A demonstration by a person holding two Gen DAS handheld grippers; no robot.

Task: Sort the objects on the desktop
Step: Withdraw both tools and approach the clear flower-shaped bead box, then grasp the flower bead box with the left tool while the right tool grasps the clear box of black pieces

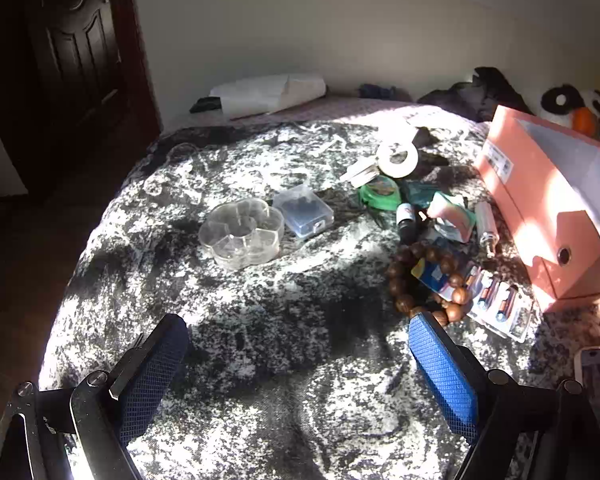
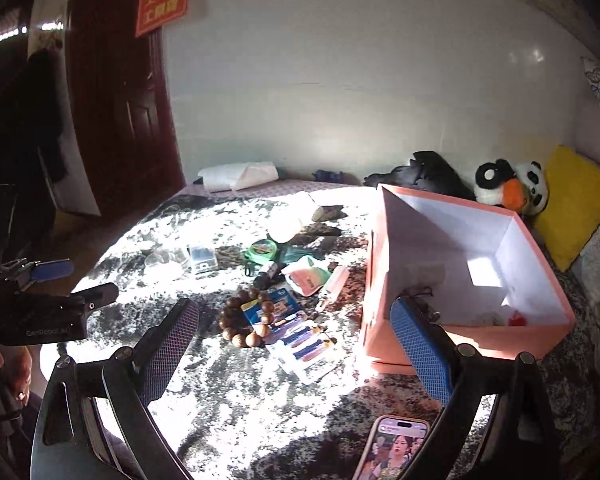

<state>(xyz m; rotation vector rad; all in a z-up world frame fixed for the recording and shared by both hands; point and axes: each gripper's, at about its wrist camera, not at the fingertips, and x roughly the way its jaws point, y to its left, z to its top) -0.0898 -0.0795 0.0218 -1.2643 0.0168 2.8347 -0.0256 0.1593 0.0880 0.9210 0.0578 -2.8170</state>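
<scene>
A heap of small things lies on a grey mottled blanket: a wooden bead bracelet (image 1: pixel 424 280) (image 2: pixel 246 316), a battery pack (image 1: pixel 496 304) (image 2: pixel 304 340), a green tape measure (image 1: pixel 380 192) (image 2: pixel 262 250), a white tape roll (image 1: pixel 398 156), a clear flower-shaped box (image 1: pixel 242 232) and a clear square case (image 1: pixel 304 210) (image 2: pixel 202 258). An open pink box (image 1: pixel 548 208) (image 2: pixel 460 280) stands to their right. My left gripper (image 1: pixel 300 344) is open and empty, short of the bracelet. My right gripper (image 2: pixel 296 332) is open and empty, above the bracelet and batteries.
A phone (image 2: pixel 396 448) with a lit screen lies on the blanket near the right gripper. A panda toy (image 2: pixel 512 188) and yellow cushion (image 2: pixel 576 204) sit behind the box. A dark door (image 1: pixel 76 52) stands at the left. The left gripper (image 2: pixel 56 280) shows in the right view.
</scene>
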